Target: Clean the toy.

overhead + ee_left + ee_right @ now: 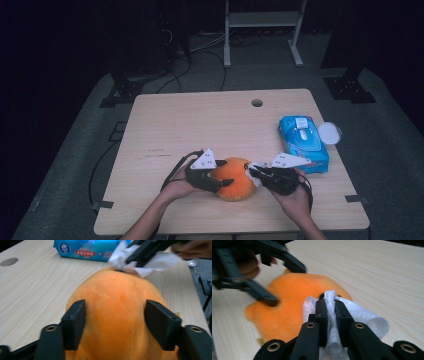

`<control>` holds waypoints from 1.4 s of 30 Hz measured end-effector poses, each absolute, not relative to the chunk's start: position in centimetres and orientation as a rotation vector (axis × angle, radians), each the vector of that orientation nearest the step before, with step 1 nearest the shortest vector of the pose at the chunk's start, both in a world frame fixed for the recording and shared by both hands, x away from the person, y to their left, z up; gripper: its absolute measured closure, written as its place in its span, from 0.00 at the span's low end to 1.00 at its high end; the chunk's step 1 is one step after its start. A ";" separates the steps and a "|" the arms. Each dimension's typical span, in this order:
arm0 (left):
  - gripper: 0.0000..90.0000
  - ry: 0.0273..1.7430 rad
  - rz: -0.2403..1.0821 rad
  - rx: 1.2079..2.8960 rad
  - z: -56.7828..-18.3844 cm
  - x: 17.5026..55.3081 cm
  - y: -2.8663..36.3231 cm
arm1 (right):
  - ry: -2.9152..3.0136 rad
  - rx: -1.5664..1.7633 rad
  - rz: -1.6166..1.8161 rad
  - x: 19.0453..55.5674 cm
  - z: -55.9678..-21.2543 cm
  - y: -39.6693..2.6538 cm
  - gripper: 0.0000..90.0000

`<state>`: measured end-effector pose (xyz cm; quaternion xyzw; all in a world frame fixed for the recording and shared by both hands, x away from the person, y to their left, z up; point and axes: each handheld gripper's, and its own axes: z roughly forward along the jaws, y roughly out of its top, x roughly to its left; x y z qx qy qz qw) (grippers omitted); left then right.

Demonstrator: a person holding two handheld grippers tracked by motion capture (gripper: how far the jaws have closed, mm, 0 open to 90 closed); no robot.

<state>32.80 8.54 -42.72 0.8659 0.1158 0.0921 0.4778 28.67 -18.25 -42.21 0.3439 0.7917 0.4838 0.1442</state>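
Note:
An orange plush toy [232, 177] lies on the wooden table [200, 120] near its front edge. My left gripper [115, 315] comes in from the toy's left side, and its two pads press into the toy's flanks. In the right gripper view the left gripper [285, 284] straddles the toy [287, 307] from the far side. My right gripper [330, 307] is shut on a crumpled white wipe [367, 317], which rests against the toy's surface. Seen from above, the right gripper [252, 172] touches the toy's right side.
A blue pack of wet wipes [303, 142] lies at the right of the table, with a round white lid [329, 132] beside it at the edge. A cable hole [257, 103] sits near the far edge. Cables trail from both grippers.

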 end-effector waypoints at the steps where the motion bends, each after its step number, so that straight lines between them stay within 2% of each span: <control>1: 0.41 0.283 0.225 2.115 -42.7 32.8 8.5 | 2.282 0.991 1.394 28.7 -42.2 -18.2 0.92; 8: 0.39 0.337 0.227 2.092 -43.0 33.1 8.4 | 2.360 0.819 1.391 27.0 -41.9 -15.4 0.91; 13: 0.36 0.344 0.166 2.082 -42.7 33.3 8.9 | 2.337 0.880 1.388 28.1 -42.3 -16.6 0.91; 17: 0.38 0.365 0.206 2.074 -42.9 33.3 8.7 | 2.310 0.905 1.365 28.2 -42.3 -17.1 0.91; 20: 0.38 0.392 0.240 2.070 -42.9 33.2 8.5 | 2.341 0.839 1.402 27.0 -41.9 -16.1 0.91; 25: 0.37 0.446 0.224 2.053 -43.0 33.6 8.8 | 2.402 0.740 1.373 25.9 -42.2 -14.4 0.91; 34: 0.32 0.388 0.186 2.050 -42.7 33.1 8.8 | 2.323 0.906 1.360 28.2 -42.6 -16.9 0.91; 36: 0.36 0.410 0.246 2.059 -42.8 33.0 8.6 | 2.338 0.890 1.375 27.7 -42.3 -16.8 0.91; 42: 0.36 0.457 0.235 2.049 -42.8 33.3 8.6 | 2.423 0.754 1.397 26.0 -42.2 -14.9 0.91</control>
